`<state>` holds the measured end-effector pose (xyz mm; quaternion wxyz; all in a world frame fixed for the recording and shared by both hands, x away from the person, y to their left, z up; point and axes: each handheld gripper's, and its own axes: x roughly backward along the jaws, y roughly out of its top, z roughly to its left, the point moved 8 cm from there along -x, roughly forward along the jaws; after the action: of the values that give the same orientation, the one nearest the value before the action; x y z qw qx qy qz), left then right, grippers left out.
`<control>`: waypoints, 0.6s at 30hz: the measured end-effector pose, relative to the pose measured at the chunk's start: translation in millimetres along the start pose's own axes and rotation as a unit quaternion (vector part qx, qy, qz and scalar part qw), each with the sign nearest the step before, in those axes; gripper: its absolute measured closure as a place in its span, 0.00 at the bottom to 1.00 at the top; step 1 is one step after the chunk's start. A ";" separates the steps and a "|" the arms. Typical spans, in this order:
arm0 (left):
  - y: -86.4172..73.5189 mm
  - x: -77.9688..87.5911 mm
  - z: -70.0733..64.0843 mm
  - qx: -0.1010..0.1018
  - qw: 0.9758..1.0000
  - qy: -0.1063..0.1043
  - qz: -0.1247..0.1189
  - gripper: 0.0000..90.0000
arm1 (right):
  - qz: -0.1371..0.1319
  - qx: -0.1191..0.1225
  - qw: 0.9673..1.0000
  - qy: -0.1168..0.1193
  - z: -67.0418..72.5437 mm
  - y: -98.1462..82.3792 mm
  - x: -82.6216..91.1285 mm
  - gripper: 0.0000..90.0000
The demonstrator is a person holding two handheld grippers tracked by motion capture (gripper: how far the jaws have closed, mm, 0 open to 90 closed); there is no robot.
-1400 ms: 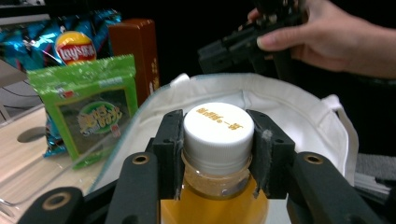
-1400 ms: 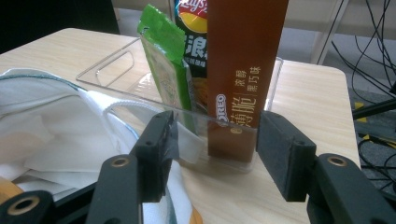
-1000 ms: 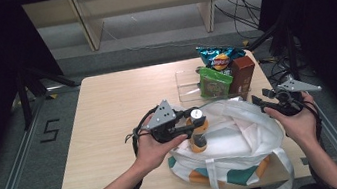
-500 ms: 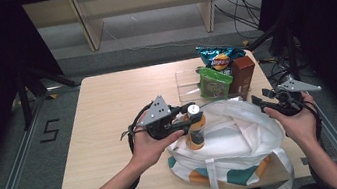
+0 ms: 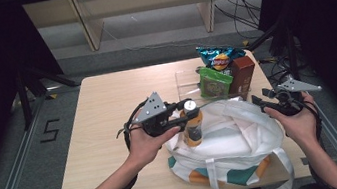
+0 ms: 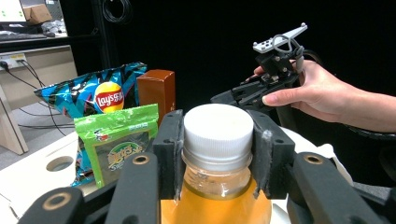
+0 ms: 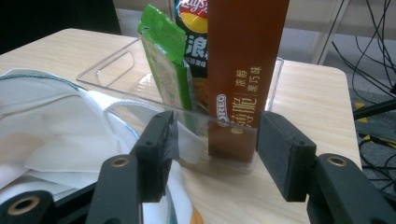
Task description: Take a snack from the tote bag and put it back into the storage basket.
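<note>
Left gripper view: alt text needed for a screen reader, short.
The left claw clamps the neck of a bottle of orange drink just under its white cap. Behind stand a blue chip bag, a green snack packet and a brown box; at right, a hand holds the right claw.

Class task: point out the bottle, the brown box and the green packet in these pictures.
bottle (image 6: 217, 128), left gripper view, white cap
brown box (image 7: 245, 60), right gripper view, front face
green packet (image 5: 215, 83), high view, front panel
</note>
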<state>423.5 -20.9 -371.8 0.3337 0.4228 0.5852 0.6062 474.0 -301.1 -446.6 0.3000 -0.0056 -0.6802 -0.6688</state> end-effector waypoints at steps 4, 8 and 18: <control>3.3 1.7 0.5 0.002 1.000 0.000 -0.003 0.65 | 0.000 0.005 1.000 0.000 -0.7 -0.6 -0.7 0.53; 6.0 2.8 1.0 0.002 1.000 0.001 -0.008 0.65 | -0.006 0.021 1.000 0.000 -2.5 0.0 -1.9 0.53; 11.6 3.3 3.0 0.001 1.000 0.002 -0.011 0.65 | -0.004 0.021 1.000 0.005 -1.5 0.4 -1.6 0.53</control>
<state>425.9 -17.7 -360.0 0.3392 0.4156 0.5910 0.6024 476.1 -301.8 -447.1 0.3012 0.0068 -0.6925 -0.6555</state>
